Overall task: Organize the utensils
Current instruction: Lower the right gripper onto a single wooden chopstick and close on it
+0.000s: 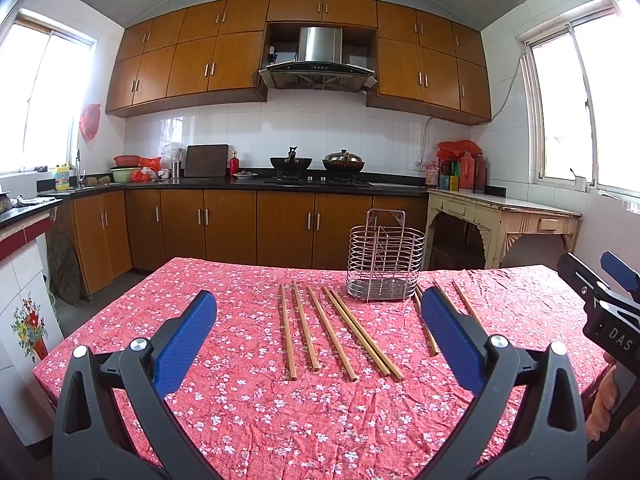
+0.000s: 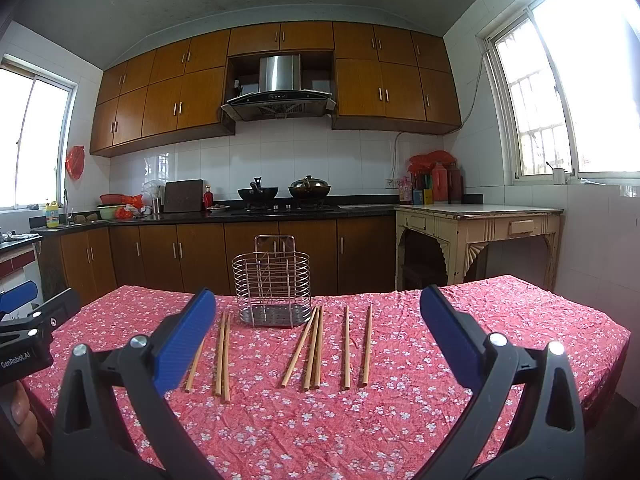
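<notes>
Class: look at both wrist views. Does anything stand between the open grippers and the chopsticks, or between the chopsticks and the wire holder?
Nothing visible does. The chopsticks lie loose on the tablecloth before the empty wire holder, and both the left gripper and right gripper are open above bare cloth.

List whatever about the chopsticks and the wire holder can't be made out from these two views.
- Left wrist view: the left tool has its right finger over the chopsticks right of the wire holder, so their count is unclear.
- Right wrist view: the right tool has its left finger over the upper part of the leftmost chopstick.
- Both views: the holder's inner dividers are too fine to count.
</notes>
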